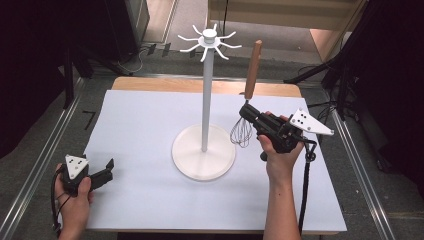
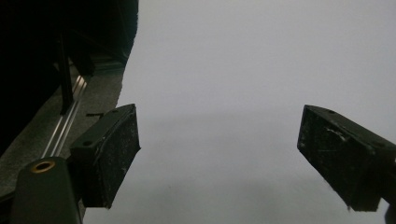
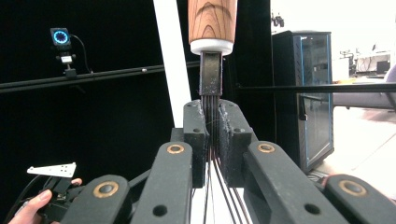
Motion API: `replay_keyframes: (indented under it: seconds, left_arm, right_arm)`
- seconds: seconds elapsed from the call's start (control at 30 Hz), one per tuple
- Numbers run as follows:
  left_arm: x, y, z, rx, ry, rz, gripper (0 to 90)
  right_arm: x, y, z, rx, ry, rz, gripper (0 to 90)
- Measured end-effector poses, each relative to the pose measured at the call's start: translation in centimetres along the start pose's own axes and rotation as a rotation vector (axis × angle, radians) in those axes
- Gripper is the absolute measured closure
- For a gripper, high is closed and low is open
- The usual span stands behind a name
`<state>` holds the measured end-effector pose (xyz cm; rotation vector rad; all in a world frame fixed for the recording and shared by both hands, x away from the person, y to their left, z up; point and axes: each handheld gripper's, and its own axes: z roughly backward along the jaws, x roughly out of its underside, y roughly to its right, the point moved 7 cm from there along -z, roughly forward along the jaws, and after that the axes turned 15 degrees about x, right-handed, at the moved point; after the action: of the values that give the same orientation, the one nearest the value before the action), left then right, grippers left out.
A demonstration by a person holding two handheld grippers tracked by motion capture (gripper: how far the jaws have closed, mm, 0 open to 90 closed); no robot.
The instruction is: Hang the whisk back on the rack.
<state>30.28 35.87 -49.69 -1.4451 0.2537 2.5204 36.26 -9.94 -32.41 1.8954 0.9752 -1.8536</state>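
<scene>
Right of centre in the high view, my right gripper [image 1: 246, 111] clamps the whisk [image 1: 248, 95] upright beside the white stand [image 1: 204, 150]; lower left, my left gripper [image 1: 106, 169] rests on the table [image 1: 150, 200]. From the left gripper view, I see jaws spread wide over bare white. Centre of the right gripper view, pads pinch the whisk's wires below its wooden handle [image 3: 212, 21].

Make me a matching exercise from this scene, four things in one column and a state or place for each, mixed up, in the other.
Things:
1. whisk
2. white stand
3. left gripper
4. right gripper

States or places:
A. jaws wide apart, nothing between them, over the white table cover
B. upright in the middle of the table, hooks at the top bare
C. held off the table, wooden handle pointing up
D. jaws clamped on a bundle of wires

Pairs: 1-C, 2-B, 3-A, 4-D
</scene>
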Motion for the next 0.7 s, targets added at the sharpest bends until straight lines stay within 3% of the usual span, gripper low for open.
replay_keyframes:
  seconds: [0.7]
  left_arm:
    - [0.0,0.0,0.0,0.003,0.0,0.001,13.8]
  right_arm:
    - [-0.8,-1.1,-0.9,-0.094,-0.019,-0.005,84.8]
